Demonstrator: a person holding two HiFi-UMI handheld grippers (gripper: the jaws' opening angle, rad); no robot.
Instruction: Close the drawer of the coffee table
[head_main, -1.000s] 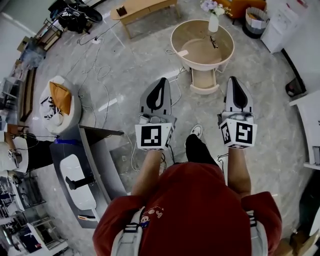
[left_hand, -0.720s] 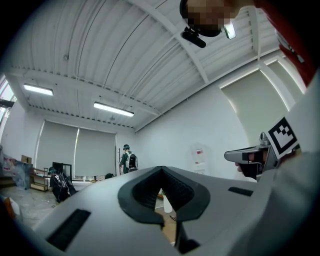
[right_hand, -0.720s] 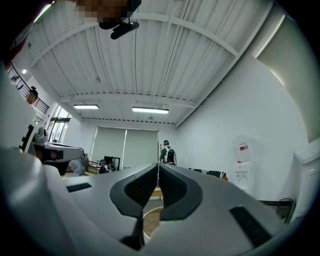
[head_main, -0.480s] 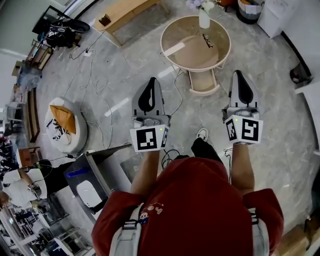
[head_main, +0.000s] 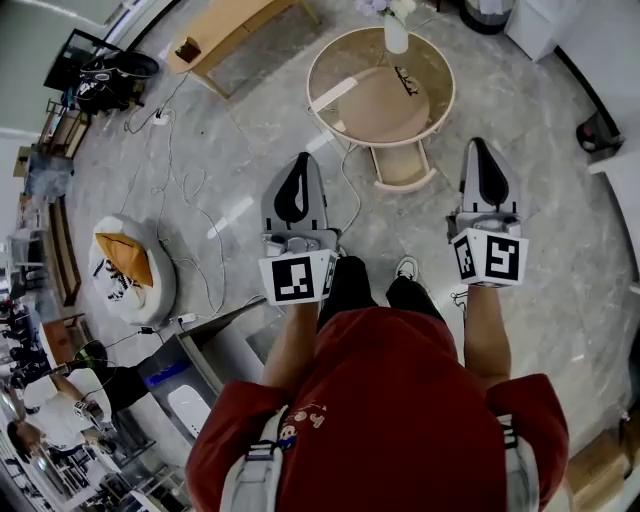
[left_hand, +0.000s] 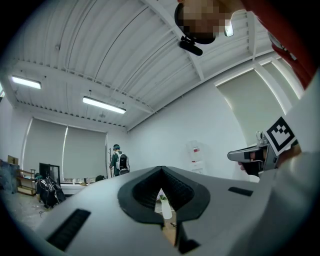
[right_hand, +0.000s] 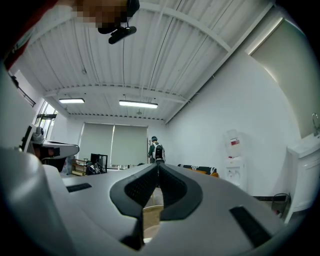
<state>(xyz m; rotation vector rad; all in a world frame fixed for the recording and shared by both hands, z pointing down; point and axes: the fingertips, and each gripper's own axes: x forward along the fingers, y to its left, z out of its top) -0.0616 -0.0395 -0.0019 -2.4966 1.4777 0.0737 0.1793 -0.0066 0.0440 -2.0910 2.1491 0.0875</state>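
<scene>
Showed a round coffee table (head_main: 314, 75) at upper centre of the head view, with its drawer (head_main: 402, 168) pulled out from the lower edge toward mid-frame. Carried a white vase (head_main: 396, 38) near its top rim. Placed the left gripper (head_main: 299, 162) at centre-left and the right gripper (head_main: 479, 146) at centre-right, both pointed toward the top of the frame. Framed the open drawer between the two tips, touching neither. Kept each pair of jaws pressed together, with nothing between them.
</scene>
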